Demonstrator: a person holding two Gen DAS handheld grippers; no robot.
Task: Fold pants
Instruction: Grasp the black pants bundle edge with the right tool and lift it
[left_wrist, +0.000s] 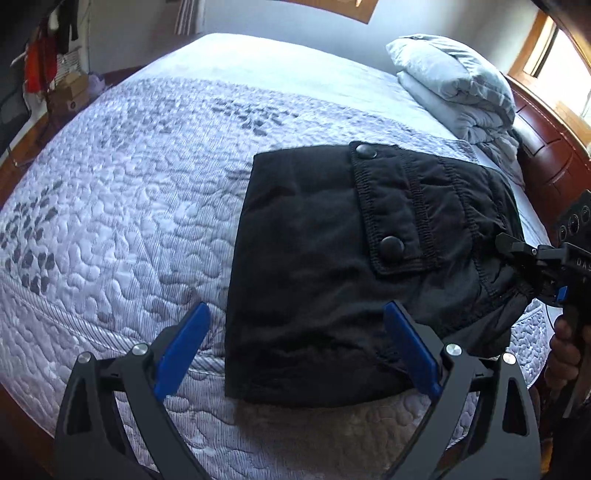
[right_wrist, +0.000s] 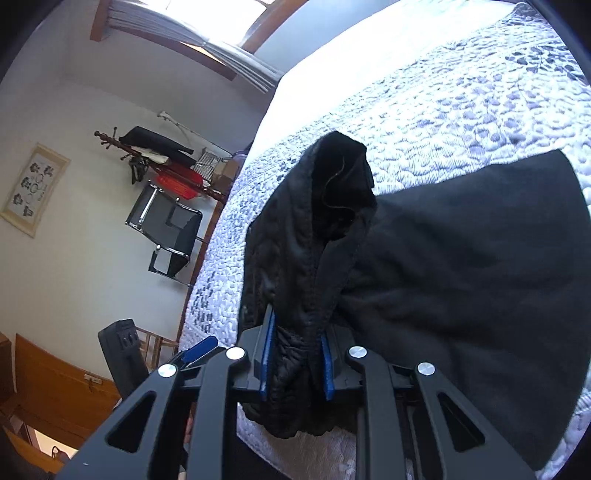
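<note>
black pants (left_wrist: 314, 266), pale lilac quilt (left_wrist: 129, 206) with grey leaf pattern, blue-padded black fingers (left_wrist: 184, 347)

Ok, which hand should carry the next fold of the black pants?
The right. The right gripper is already shut on a bunched edge of the black pants, while the left gripper hangs open above them, holding nothing.

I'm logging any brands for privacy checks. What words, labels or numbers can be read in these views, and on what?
"DAS": white letters on the right gripper body, cut off at the picture's edge.
Wall picture: dark shapes only, no text to read.
Pants: no label or print visible.
Quilt: pattern only, no text.
</note>
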